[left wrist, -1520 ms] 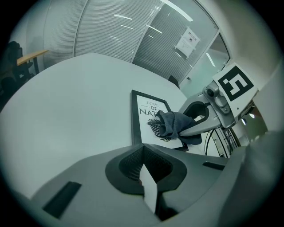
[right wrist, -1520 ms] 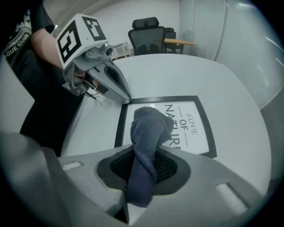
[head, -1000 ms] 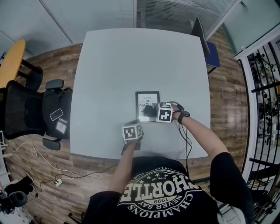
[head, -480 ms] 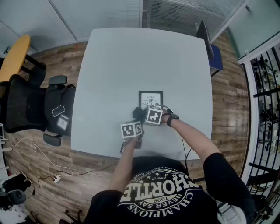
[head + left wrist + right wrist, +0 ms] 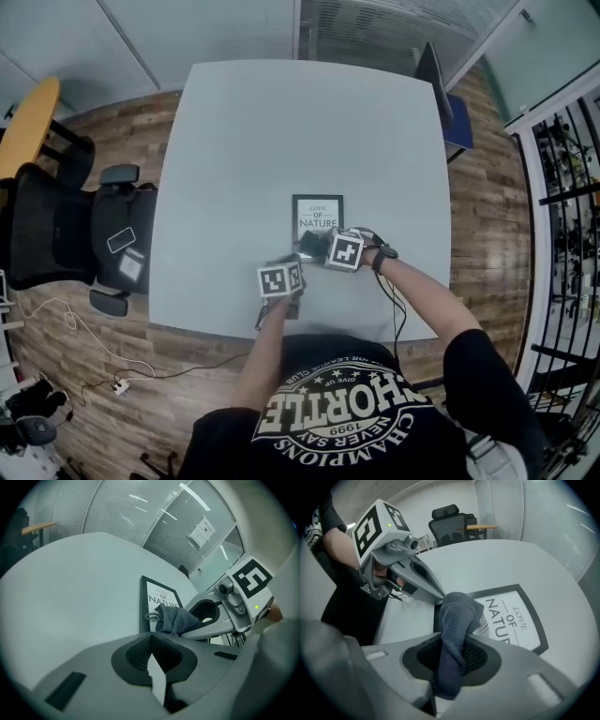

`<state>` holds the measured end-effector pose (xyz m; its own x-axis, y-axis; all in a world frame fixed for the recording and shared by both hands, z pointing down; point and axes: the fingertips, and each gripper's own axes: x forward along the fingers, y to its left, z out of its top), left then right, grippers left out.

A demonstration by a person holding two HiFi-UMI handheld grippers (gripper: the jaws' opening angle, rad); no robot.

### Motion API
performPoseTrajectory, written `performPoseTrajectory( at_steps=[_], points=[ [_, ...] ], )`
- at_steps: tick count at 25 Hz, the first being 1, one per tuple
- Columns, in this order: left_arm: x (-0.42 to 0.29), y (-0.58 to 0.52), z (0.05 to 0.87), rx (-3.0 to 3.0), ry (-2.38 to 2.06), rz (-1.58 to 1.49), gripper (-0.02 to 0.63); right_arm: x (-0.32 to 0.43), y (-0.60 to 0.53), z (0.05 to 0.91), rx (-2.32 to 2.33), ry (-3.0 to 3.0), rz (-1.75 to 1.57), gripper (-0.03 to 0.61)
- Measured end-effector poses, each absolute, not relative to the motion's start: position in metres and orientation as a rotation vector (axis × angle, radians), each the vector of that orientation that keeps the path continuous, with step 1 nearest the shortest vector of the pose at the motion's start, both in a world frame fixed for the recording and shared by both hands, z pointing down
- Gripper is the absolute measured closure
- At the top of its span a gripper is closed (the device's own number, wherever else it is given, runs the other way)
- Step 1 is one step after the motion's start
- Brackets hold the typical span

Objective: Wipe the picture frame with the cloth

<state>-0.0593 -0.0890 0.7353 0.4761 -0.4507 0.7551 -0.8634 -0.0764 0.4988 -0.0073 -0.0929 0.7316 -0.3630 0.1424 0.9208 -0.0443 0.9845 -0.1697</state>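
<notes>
Pale grey table (image 5: 253,141), square top, rounded corners, standing on wood-plank floor (image 5: 487,216). Lying flat on it: picture frame (image 5: 317,217), dark border, white print reading LOVE OF NATURE. Frame sits in near half, toward my edge, slightly right of middle, well apart from far corners. Long sides run roughly parallel to table's side edges.

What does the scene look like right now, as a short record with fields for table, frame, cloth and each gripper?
table: pale grey, wood floor around it
picture frame: lies flat on table, black border, print includes "NATURE"
cloth: dark grey, draped over the frame's near corner
right gripper: shut on cloth
left gripper: shut, nothing between the jaws, tip close to the frame's near edge
</notes>
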Motion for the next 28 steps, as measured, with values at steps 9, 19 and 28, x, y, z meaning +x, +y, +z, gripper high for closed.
performPoseTrajectory(
  at_steps=[9, 19, 28],
  points=[
    [-0.058, -0.088, 0.735, 1.72, -1.147, 0.54, 0.609, 0.033, -0.098, 0.726, 0.043, -1.94, 0.254, 0.489],
    [-0.059, -0.075, 0.729, 1.649, -1.129, 0.408, 0.609, 0.039, -0.094, 0.727, 0.071, -1.915, 0.229, 0.489],
    [-0.09, -0.055, 0.707, 1.633, -1.212, 0.261, 0.609, -0.044, -0.075, 0.7, -0.021, -2.034, 0.13, 0.489]
  ],
)
